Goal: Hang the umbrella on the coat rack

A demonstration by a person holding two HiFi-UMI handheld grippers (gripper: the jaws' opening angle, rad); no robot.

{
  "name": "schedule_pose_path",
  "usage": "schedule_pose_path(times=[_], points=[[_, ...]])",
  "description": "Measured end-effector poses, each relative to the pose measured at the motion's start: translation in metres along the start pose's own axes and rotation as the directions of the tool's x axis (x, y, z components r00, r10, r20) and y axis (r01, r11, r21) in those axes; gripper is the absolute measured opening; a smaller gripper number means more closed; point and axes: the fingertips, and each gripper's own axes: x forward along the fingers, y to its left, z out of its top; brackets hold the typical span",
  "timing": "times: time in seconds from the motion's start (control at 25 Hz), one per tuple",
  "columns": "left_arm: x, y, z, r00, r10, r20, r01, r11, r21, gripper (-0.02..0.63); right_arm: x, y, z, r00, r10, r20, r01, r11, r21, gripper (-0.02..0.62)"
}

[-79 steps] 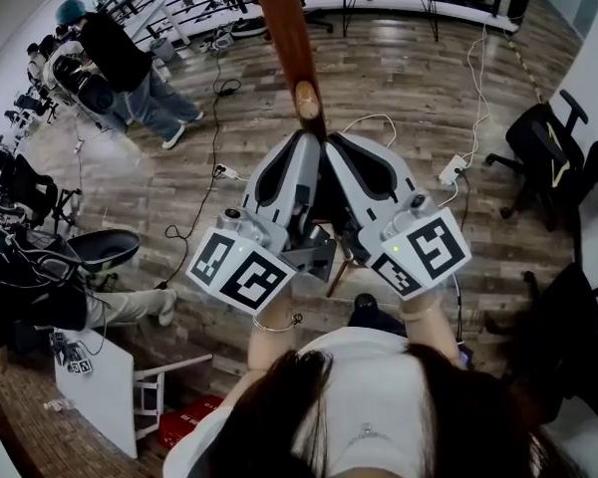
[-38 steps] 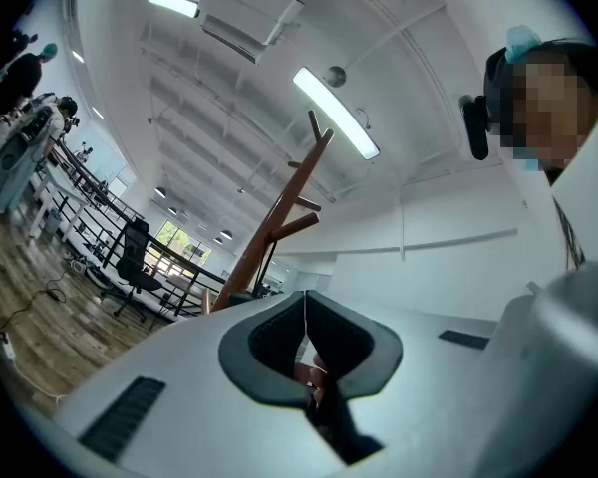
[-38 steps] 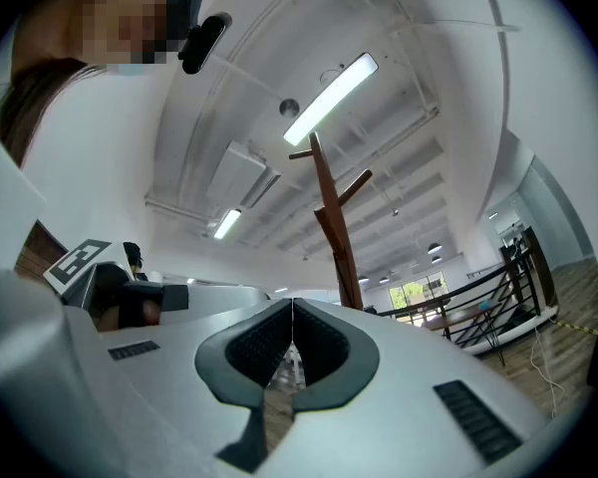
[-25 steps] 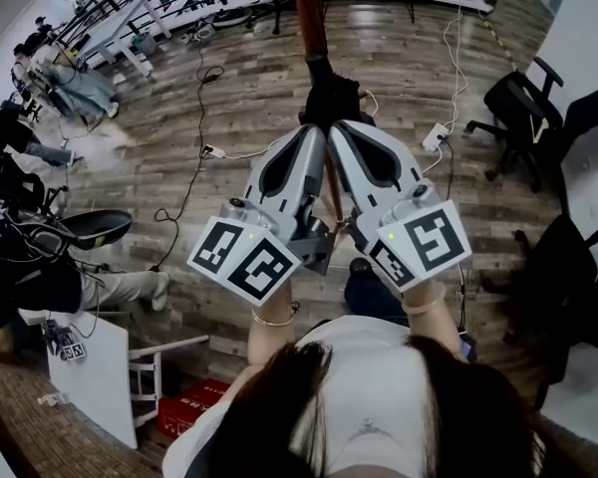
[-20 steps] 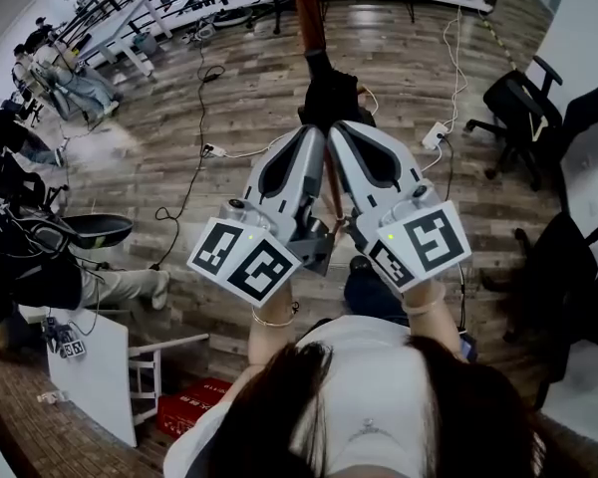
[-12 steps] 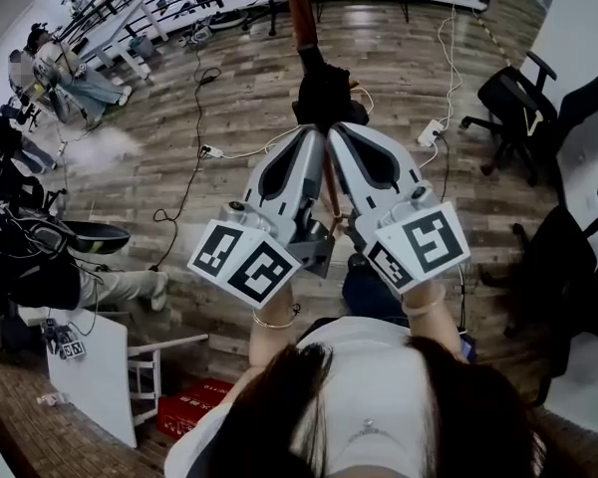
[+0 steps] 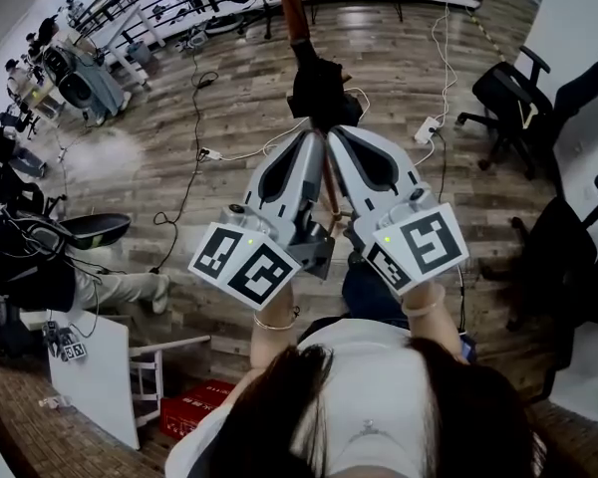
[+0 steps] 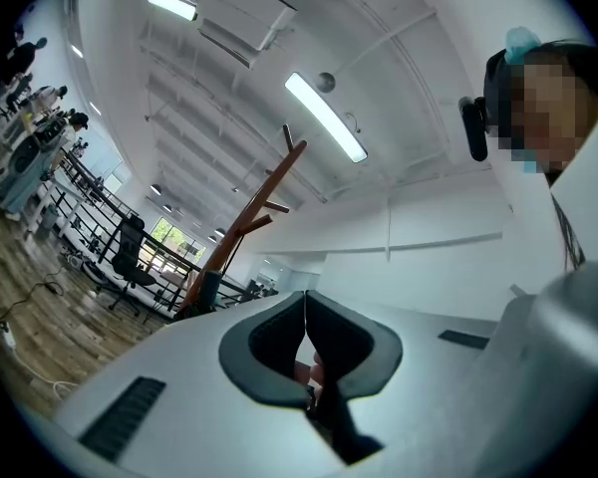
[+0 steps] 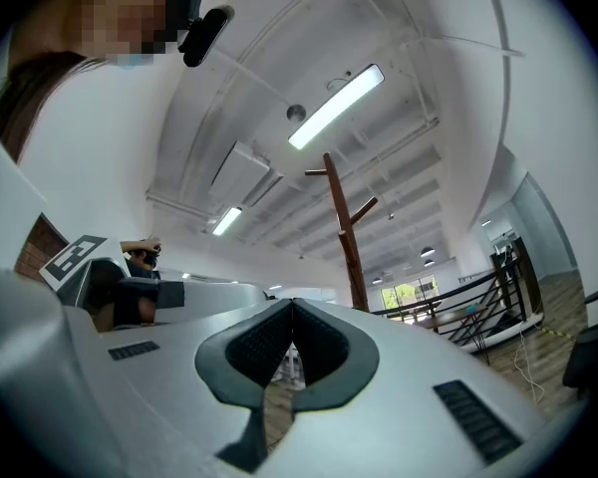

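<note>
Black umbrella point(image 7: 319, 90) dead ahead against coat rack point(image 7: 295, 16); we're equidistant, left tool point(image 7: 315, 137) and right tool point(image 7: 337, 135) closed, empty.

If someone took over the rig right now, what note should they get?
Left gripper: shut, nothing gripped. Right gripper: shut, also empty. Both are held side by side, pointing at the coat rack. A black bundle, apparently the umbrella, hangs on the rack just beyond their tips. Hanging looks done; what's left is to check that it hangs securely, then back away.
</note>
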Motion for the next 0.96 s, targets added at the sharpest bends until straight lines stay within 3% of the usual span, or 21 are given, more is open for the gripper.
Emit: schedule_pose_path(times=[0.96], points=[[-0.026,-0.019,-0.007,1.000,0.010,0.006,-0.010,1.000,-0.004,0.012,-0.028,0.015,0.002,1.000,-0.005,-0.007,0.005,1.000,0.003,0.035]])
